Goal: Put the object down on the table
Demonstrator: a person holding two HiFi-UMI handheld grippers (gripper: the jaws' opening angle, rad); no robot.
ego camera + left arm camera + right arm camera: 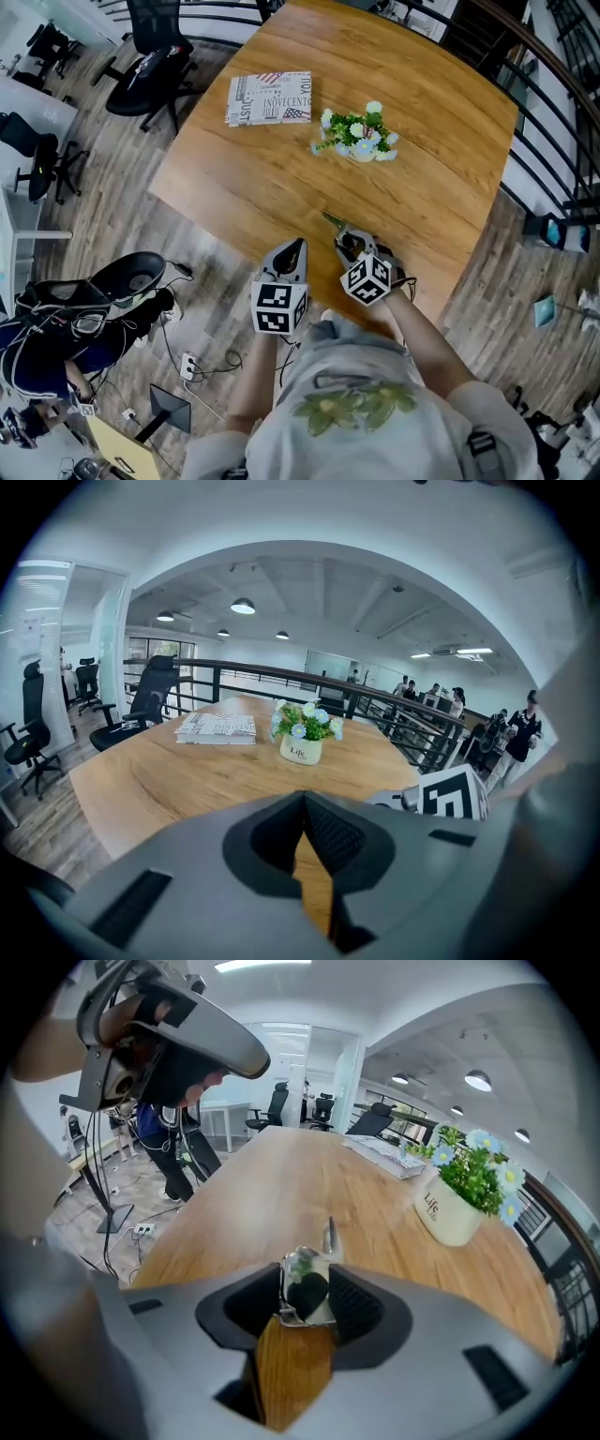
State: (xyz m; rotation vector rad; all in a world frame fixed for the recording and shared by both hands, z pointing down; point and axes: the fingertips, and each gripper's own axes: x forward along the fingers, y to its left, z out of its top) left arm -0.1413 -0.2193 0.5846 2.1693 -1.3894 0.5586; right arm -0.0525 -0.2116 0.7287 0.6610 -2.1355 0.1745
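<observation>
A small shiny object [307, 1283], silvery with dark and green parts and a thin pointed tip, rests on the wooden table [422, 141] near its front edge. It lies between the jaws of my right gripper [307, 1299], which stand open around it with the pads not pressing on it. In the head view the object's greenish tip [334, 223] pokes out just beyond the right gripper [345, 238]. My left gripper [296, 247] hovers beside it at the table's edge, its jaws shut [302, 803] with nothing between them.
A white pot of flowers [361, 138] stands mid-table and a printed book [269, 97] lies at the far left. A black railing [553, 112] runs along the right. Office chairs [150, 56], a dark bag [84, 314] and cables sit on the floor to the left.
</observation>
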